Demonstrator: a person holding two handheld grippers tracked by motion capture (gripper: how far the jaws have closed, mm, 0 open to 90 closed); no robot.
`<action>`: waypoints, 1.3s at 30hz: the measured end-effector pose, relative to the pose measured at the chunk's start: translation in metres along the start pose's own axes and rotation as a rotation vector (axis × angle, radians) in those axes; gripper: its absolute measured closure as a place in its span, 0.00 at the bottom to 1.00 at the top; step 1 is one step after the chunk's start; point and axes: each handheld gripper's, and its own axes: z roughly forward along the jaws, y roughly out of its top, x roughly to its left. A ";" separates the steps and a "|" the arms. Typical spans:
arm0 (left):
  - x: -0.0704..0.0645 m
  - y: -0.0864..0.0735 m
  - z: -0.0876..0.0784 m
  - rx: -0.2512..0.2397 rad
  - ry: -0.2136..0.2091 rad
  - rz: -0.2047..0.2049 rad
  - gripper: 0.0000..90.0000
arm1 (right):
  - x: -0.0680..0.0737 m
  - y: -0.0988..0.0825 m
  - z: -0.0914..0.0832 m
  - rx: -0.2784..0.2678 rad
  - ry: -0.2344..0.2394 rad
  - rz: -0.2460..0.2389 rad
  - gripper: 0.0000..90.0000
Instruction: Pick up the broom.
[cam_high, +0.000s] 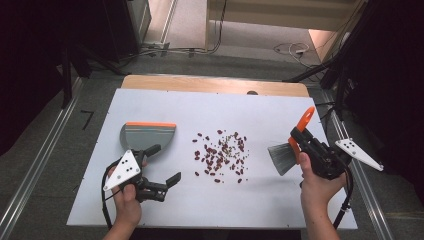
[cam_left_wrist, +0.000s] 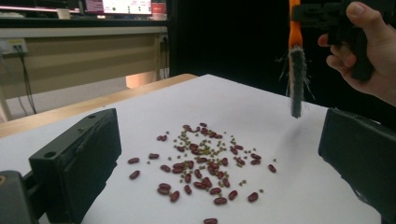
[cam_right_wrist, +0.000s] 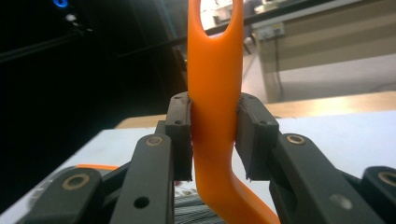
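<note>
Right gripper (cam_right_wrist: 214, 140): jaws pinched narrow on the orange handle of the brush (cam_high: 285, 156), one pad on each flat side, loop end rising above my grip. Bristles hang off the board, clear of it, to the outside of the scatter.

Left gripper (cam_high: 162, 172): jaws spread wide, nothing between them. The beans (cam_left_wrist: 201, 161) lie straight ahead of these jaws, dark red ones mixed with small greenish ones. The dustpan (cam_high: 147, 135) sits just beyond the left jaws, flat on the white board (cam_high: 150, 205), orange lip on its far edge, not yet gripped.

Risks, as I judge them:
- The handle is smooth and curves below my pads; a hard sideways sweep could twist the brush in the grip.
- Bristles coming down too fast would flick the small beans off the board edge.
- With the pan unheld, beans pushed at it may shove it away or slide under its lip.
- Left jaws, closing on the pan's handle off-centre, could tip it.
</note>
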 end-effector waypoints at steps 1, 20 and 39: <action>-0.005 0.003 0.005 0.002 -0.006 0.006 0.00 | 0.004 0.001 0.000 -0.005 0.011 -0.005 0.74; -0.057 0.017 0.046 0.073 -0.185 -0.083 0.16 | 0.095 -0.011 0.009 0.011 0.214 -0.055 0.74; -0.073 0.016 0.058 0.137 -0.163 -0.136 0.47 | 0.151 -0.040 0.012 0.056 0.329 -0.095 0.74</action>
